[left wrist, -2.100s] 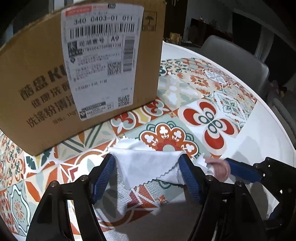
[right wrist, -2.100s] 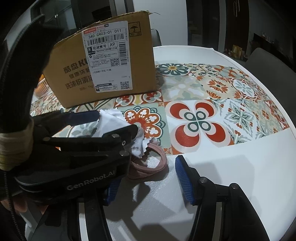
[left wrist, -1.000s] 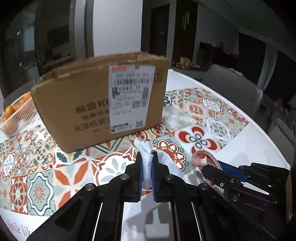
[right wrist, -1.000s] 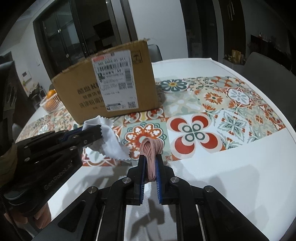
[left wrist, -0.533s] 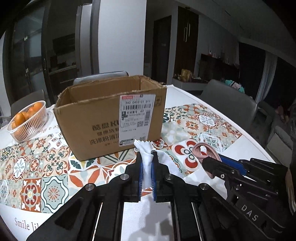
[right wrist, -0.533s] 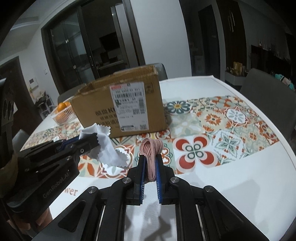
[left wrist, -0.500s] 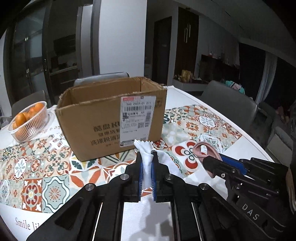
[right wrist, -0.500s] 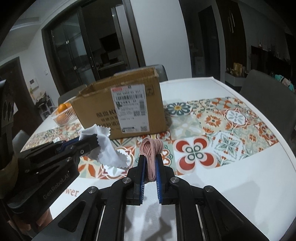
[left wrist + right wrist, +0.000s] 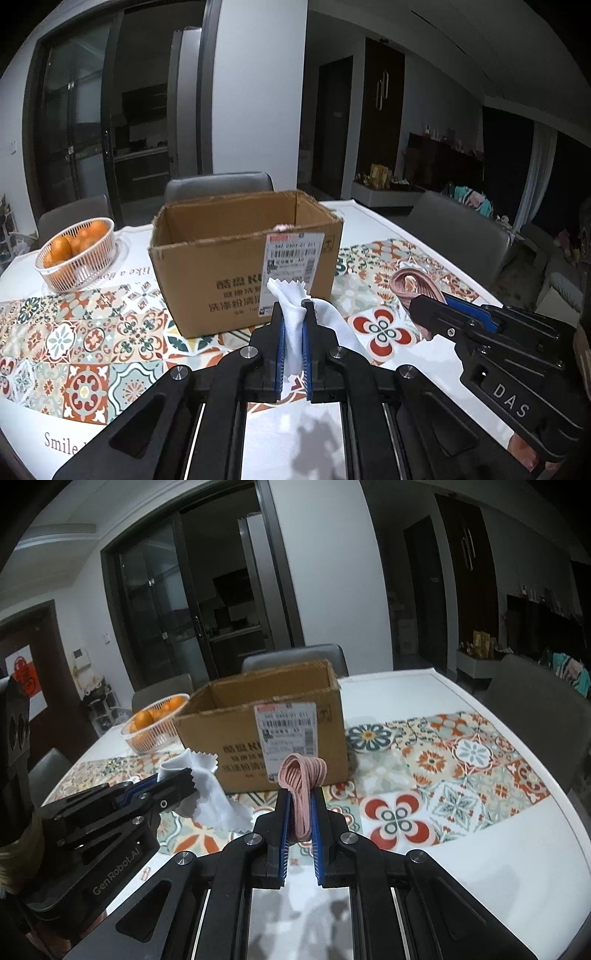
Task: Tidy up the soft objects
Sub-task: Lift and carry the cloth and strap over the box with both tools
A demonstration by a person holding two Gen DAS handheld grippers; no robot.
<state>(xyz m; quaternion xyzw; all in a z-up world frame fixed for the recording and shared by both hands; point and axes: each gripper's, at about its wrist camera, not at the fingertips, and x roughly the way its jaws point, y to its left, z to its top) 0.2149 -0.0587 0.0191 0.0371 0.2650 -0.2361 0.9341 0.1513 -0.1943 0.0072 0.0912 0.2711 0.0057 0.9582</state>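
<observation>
1. The step in hand looks like the carry: both soft items are lifted off the surface (image 9: 480, 849) and held short of the cardboard box (image 9: 236, 258), on its labelled side.
2. The left gripper (image 9: 293, 325) has its jaws clamped together on a white cloth (image 9: 291, 314). The cloth is thin and limp, with pinked zigzag edges; one corner stands up above the jaws and a larger flap hangs down to one side.
3. The right gripper (image 9: 300, 812) has its jaws clamped on a pink band (image 9: 303, 775), a looped bundle of flat, ribbed strands, probably elastic. Its loop bulges above the jaws.
4. The box is brown corrugated card, open at the top, with rough, torn rims and a white shipping label (image 9: 293, 258) on its near face. Something pale pink shows just over the near rim inside; what it is I cannot tell.
5. The next move, as I judge it, calls for raising each gripper above the near rim, carrying it over the opening, then parting the jaws so the item falls inside.
6. The hanging cloth flap may catch on the rim.
7. To the left of the box stands a white wire basket (image 9: 75, 254) of oranges; under the box lies a patterned tile-print mat (image 9: 92, 350).
</observation>
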